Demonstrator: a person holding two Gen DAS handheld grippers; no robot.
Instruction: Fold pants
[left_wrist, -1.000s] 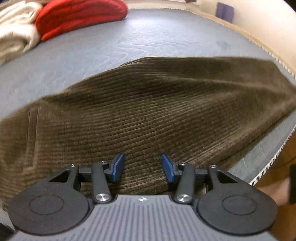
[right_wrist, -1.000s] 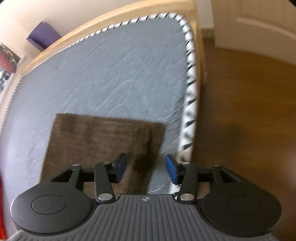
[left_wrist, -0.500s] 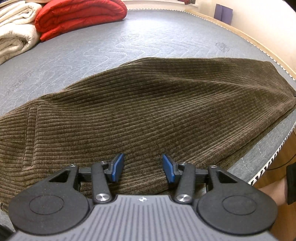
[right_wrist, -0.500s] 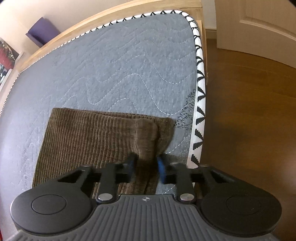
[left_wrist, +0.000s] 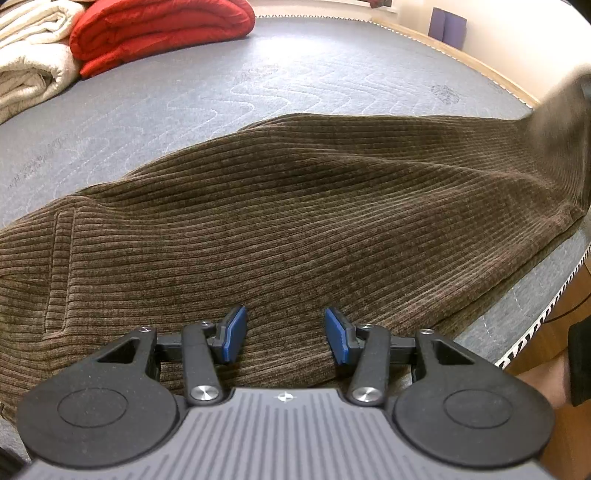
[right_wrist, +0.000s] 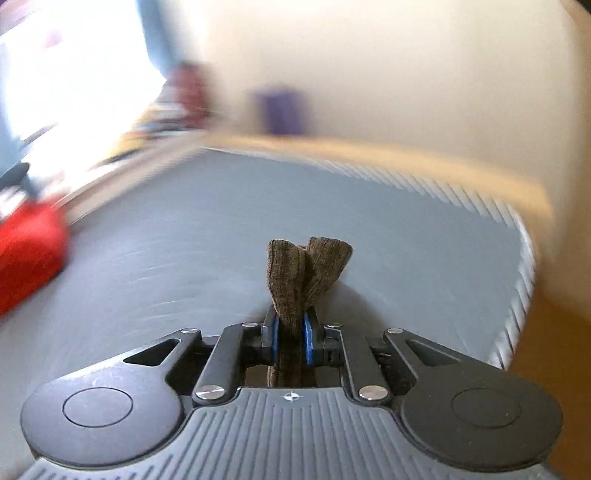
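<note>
Brown corduroy pants (left_wrist: 295, 221) lie spread across the grey mattress (left_wrist: 258, 85) in the left wrist view. My left gripper (left_wrist: 284, 336) is open and hovers just over the near edge of the pants. The far right end of the pants (left_wrist: 557, 140) is lifted off the bed and blurred. My right gripper (right_wrist: 290, 336) is shut on the pants' leg end (right_wrist: 303, 273), which bunches up between the blue pads and sticks out ahead, above the mattress (right_wrist: 184, 240).
A folded red blanket (left_wrist: 155, 29) and a cream blanket (left_wrist: 29, 62) lie at the far left of the bed. The mattress edge with white trim (left_wrist: 546, 314) and the wooden floor are at the right. The right wrist view is motion-blurred.
My right gripper closed on the leg end and lifted it, swinging up so the view now looks across the bed. The left gripper has stayed open over the pants.
</note>
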